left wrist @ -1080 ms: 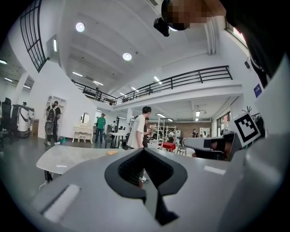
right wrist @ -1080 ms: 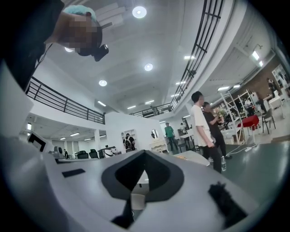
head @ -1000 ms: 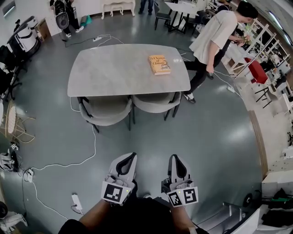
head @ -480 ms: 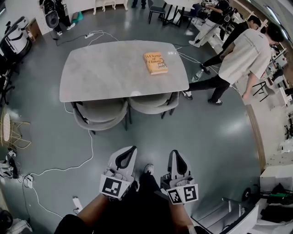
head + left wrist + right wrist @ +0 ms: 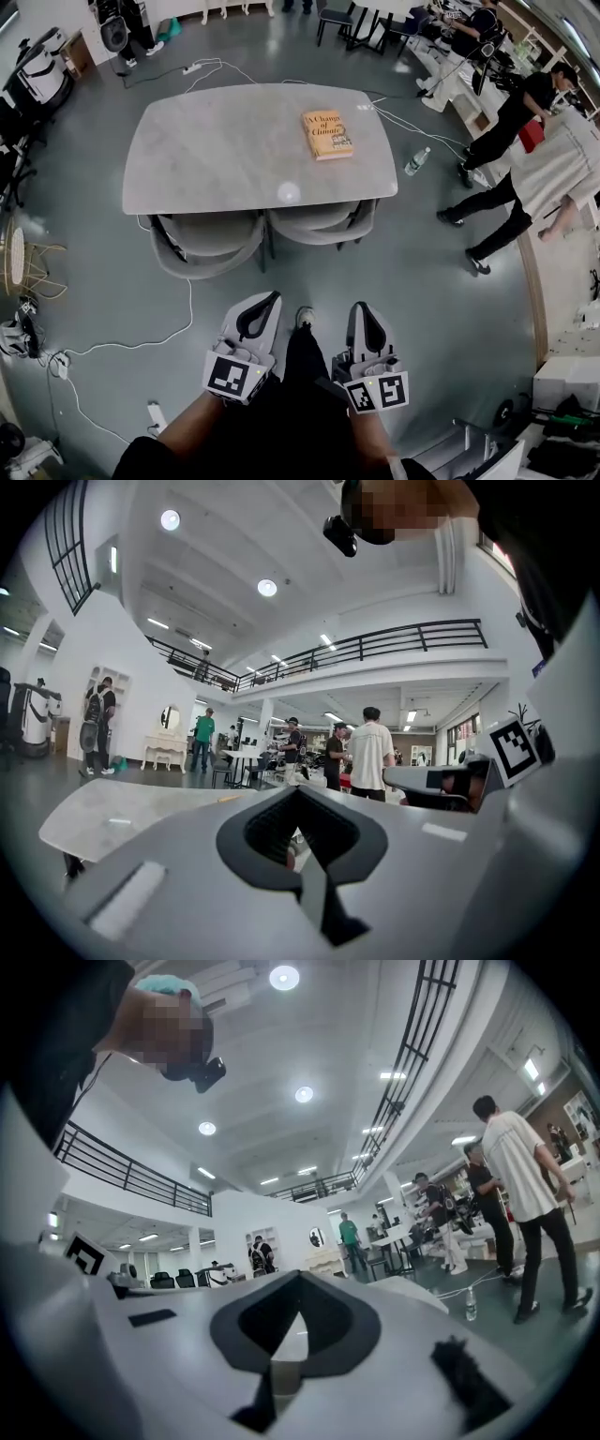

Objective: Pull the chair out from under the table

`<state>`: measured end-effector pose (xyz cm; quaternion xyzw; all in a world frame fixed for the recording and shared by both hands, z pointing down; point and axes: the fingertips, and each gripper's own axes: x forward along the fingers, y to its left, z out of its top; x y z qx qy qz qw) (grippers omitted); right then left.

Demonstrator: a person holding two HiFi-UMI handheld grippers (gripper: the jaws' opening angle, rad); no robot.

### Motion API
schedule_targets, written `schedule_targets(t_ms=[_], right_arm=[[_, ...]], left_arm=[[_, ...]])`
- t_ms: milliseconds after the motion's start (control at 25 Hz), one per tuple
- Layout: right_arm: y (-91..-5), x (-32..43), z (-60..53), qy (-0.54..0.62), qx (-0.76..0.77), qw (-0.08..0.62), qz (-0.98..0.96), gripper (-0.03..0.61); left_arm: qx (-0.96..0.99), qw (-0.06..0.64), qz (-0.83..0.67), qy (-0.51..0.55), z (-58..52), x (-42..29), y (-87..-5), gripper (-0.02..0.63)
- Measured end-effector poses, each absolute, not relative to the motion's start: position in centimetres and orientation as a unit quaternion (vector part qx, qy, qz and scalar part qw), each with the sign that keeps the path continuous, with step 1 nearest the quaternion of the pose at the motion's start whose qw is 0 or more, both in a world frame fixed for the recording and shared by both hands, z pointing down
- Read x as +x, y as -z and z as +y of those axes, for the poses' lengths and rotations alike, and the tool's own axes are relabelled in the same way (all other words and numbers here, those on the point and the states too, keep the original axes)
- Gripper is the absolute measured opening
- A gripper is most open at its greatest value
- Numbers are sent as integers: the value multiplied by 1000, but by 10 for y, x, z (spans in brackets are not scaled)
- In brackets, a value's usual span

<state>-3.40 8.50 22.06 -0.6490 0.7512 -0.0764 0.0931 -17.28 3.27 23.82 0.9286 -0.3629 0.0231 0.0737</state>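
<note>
In the head view a grey oval table has two grey chairs tucked under its near edge, the left chair and the right chair. An orange book lies on the tabletop. My left gripper and right gripper are held side by side well short of the chairs, both shut and empty, touching nothing. The left gripper view shows shut jaws of the left gripper with the table edge beyond. The right gripper shows its jaws shut too.
A white cable runs across the floor from the left chair to a power strip. A water bottle stands right of the table. People walk at the right. Equipment crowds the left edge.
Both grippers and the view have come closer to the table and chairs. The person in the light shirt has walked from beside the table off to the right.
</note>
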Motion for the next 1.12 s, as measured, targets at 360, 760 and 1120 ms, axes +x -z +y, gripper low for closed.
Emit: schedule_targets(t_ms=[360,760,1120], right_arm=[[-226,4,27,82,-636,83,763,15],[-267,41,-23,103,-625,43,773,15],[-321,67,-55,133,-597,3,791,15]], left_arm=[[923,74,-375,-50,-21,-133,-254,8],[924,100,-360,-81,-62,-83,-290,9],[932,62,-327,-143,-86,-49,-359,9]])
